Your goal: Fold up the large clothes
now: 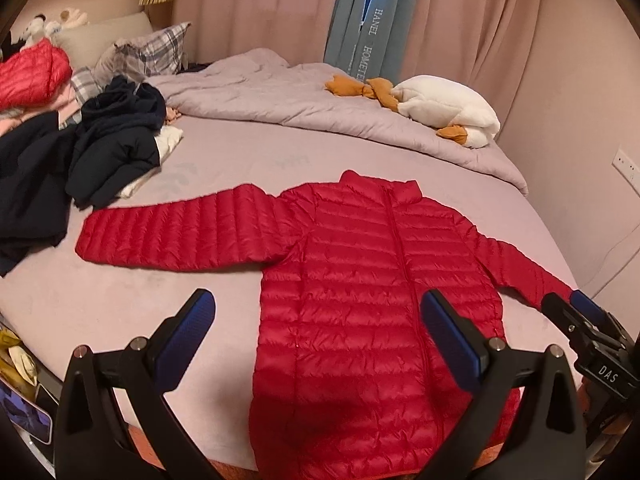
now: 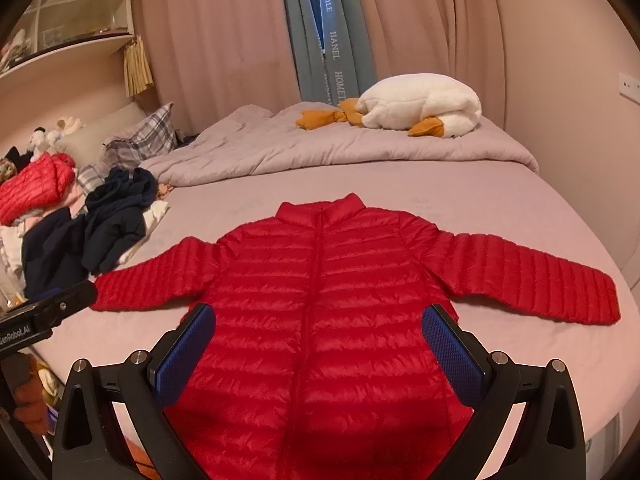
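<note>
A red quilted puffer jacket (image 1: 360,280) lies flat, front up and zipped, on the pale pink bed (image 1: 120,300), both sleeves spread out sideways. In the right wrist view the jacket (image 2: 320,312) fills the middle. My left gripper (image 1: 316,320) is open and empty, held above the jacket's lower left part. My right gripper (image 2: 318,332) is open and empty above the jacket's lower body. The right gripper also shows at the right edge of the left wrist view (image 1: 576,304), near the right sleeve cuff. The left gripper shows at the left edge of the right wrist view (image 2: 52,300), near the left cuff.
A heap of dark navy clothes (image 1: 100,152) and another red jacket (image 1: 32,72) lie at the left of the bed. A bunched grey duvet (image 1: 300,100) and a white plush goose (image 1: 444,108) lie at the back. Pink curtains and a wall close the far and right sides.
</note>
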Motion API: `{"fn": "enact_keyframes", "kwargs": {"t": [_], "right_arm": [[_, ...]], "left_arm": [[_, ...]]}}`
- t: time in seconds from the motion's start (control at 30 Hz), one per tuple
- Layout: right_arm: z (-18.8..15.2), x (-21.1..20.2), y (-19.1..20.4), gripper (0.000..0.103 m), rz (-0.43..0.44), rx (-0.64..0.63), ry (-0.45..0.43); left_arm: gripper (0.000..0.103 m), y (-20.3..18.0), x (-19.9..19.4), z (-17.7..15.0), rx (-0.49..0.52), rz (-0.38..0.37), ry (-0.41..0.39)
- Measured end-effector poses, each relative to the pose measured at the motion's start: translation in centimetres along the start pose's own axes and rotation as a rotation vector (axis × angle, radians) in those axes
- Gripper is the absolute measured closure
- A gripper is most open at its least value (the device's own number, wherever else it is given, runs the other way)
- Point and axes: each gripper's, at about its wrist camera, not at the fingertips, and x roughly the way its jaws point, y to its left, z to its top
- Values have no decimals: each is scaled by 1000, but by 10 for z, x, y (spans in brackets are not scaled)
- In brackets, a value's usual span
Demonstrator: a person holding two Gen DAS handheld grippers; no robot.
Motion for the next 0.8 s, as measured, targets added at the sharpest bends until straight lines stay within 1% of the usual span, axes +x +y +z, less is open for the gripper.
{"fn": "enact_keyframes", "kwargs": {"t": [0.8], "right_arm": [[6,-12,4,1,30,9,-37]], "left_arm": [[0,2,-5,-6,-14,-33,9]]}}
